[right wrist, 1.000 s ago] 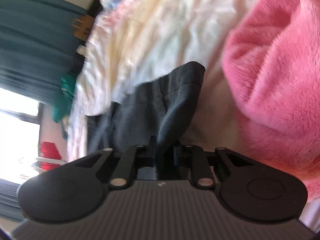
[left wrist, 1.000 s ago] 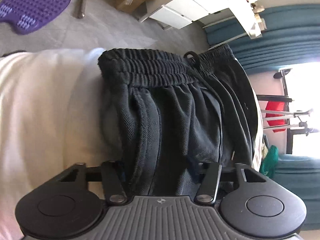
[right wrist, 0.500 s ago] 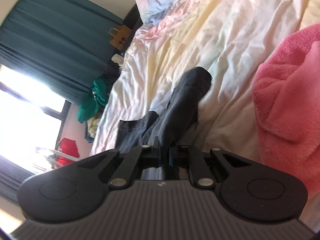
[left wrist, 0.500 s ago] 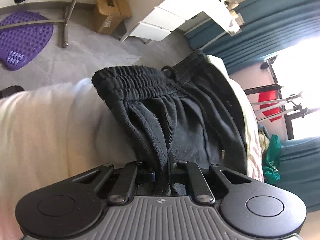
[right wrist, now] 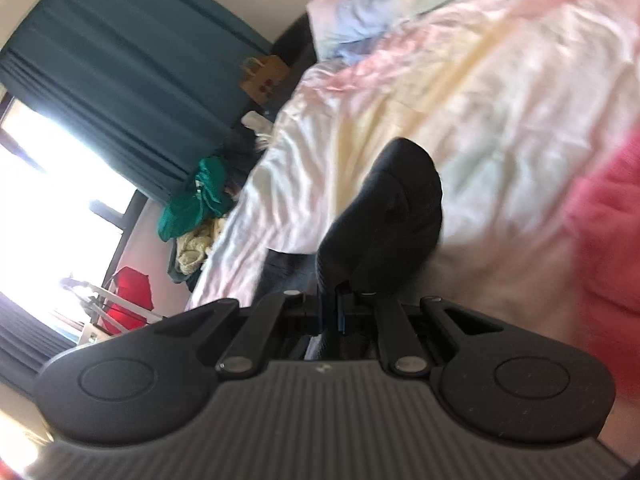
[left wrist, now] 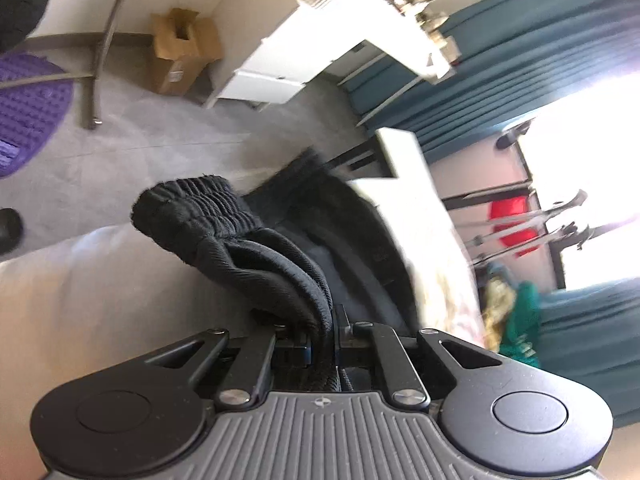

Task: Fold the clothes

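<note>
A pair of black shorts [left wrist: 264, 256] with a ribbed elastic waistband lies on a bed. My left gripper [left wrist: 326, 340] is shut on the waistband end, which bunches up in front of the fingers. In the right wrist view my right gripper [right wrist: 332, 312] is shut on the other end of the black shorts [right wrist: 392, 216], which rises in a dark fold above the pale bed sheet [right wrist: 460, 92]. The fingertips of both grippers are hidden by cloth.
A pink fluffy blanket [right wrist: 608, 240] lies at the right of the bed. The floor holds a cardboard box [left wrist: 180, 56], a purple mat [left wrist: 28, 108] and a white cabinet [left wrist: 296, 52]. Teal curtains [right wrist: 120, 64], a green garment [right wrist: 196, 200] and a drying rack [left wrist: 532, 220] stand by the window.
My left gripper closed on the waistband and lifted it, bunching the shorts. My right gripper stayed shut on the other end and rose with it; the pink blanket slid to the right edge.
</note>
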### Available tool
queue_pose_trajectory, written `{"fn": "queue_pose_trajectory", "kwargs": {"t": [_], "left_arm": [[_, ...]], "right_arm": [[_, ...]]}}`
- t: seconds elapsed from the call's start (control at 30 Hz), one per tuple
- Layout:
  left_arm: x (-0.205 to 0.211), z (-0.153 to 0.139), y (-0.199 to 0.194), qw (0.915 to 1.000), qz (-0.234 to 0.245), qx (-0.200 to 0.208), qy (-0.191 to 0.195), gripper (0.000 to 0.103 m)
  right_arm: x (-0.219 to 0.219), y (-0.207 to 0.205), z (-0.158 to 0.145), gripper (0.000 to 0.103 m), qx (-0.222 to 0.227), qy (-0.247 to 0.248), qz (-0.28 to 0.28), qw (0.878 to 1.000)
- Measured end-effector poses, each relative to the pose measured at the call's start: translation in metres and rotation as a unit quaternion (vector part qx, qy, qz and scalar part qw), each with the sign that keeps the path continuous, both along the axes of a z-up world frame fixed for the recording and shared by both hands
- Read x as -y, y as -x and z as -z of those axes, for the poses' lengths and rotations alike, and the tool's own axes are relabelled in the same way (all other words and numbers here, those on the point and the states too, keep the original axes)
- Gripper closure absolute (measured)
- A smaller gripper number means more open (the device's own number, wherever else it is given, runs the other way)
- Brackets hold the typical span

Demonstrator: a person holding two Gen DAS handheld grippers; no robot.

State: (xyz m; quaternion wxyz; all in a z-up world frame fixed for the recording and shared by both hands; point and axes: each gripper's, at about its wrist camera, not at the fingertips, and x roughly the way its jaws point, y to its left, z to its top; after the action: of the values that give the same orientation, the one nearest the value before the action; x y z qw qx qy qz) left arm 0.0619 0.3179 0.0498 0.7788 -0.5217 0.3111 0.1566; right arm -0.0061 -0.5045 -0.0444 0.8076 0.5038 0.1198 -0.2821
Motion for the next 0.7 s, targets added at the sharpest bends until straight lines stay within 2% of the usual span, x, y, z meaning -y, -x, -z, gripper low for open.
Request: {"fn": "queue_pose_trajectory", "kwargs": {"t": [0.13, 0.23, 0.37, 0.47, 0.53, 0.63, 0.7], "left_arm": [[0.004, -0.018, -0.064, 0.9998, -0.013, 0.014, 0.003, 0.094], [0.01, -0.011, -0.13, 0.9997, -0.017, 0.014, -0.006, 0.093], [0.012, 0.031, -0.228, 0.9998, -0.015, -0.006, -0.011, 0.093], [0.017, 0.069, -0.289, 0.9991, -0.013, -0.033, -0.023, 0.093], [0.02, 0.088, -0.317, 0.9987, -0.005, -0.035, -0.036, 0.091], [0.025, 0.106, -0.338, 0.9982, 0.016, -0.014, -0.056, 0.088], [0.023, 0.111, -0.333, 0.9988, 0.024, 0.007, -0.043, 0.078]], "right_arm": [[0.017, -0.075, -0.017, 0.093, -0.018, 0.003, -0.007, 1.0], [0.026, -0.141, -0.021, 0.093, -0.044, 0.021, -0.015, 0.999], [0.034, -0.228, 0.0, 0.093, -0.086, 0.038, -0.03, 0.995], [0.042, -0.278, 0.031, 0.093, -0.12, 0.032, -0.027, 0.992], [0.043, -0.302, 0.053, 0.093, -0.142, 0.033, -0.035, 0.989], [0.045, -0.322, 0.08, 0.092, -0.167, 0.041, -0.056, 0.984], [0.049, -0.326, 0.091, 0.087, -0.166, 0.037, -0.078, 0.982]]}}
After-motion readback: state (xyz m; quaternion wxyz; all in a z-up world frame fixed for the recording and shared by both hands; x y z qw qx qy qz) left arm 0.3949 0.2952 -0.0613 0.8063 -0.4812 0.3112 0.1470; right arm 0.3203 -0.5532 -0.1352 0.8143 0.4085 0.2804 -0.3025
